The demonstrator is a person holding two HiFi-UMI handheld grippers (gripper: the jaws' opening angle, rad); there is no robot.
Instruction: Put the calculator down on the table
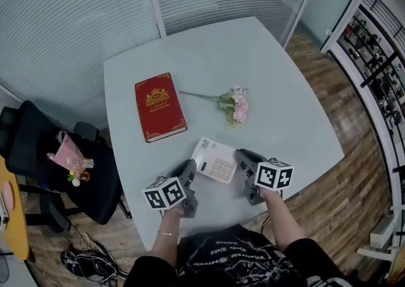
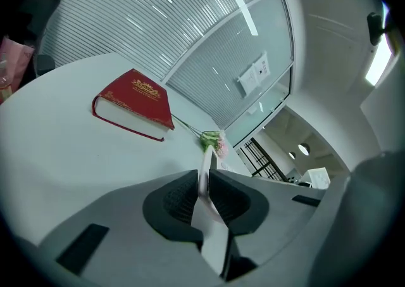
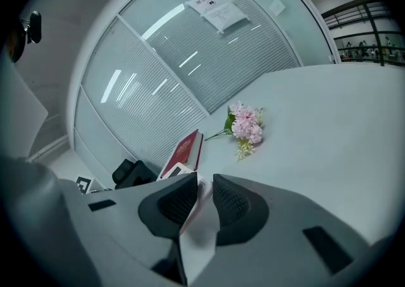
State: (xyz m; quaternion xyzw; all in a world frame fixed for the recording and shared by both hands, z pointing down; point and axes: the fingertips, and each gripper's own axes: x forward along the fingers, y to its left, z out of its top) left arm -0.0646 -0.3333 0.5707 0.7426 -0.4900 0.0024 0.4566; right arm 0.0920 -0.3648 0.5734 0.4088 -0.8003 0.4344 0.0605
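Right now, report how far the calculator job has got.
Done: the calculator is low over the table, near its front edge. In hand: left claw and right claw each clamp one side of it. Left: rest it flat, if it isn't already touching, and release.

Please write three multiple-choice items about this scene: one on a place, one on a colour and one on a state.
1. In the head view, where does the book lie from the flowers?
A) to the left
B) to the right
C) on top of them

2. What colour is the book's cover?
A) blue
B) red
C) green

3. What holds the calculator?
A) one gripper only
B) no gripper
C) both grippers

Answers:
1 A: the book lies left of the flowers, apart from them.
2 B: the cover is red with a gold emblem.
3 C: the left gripper and the right gripper each have an edge of the calculator between their jaws.
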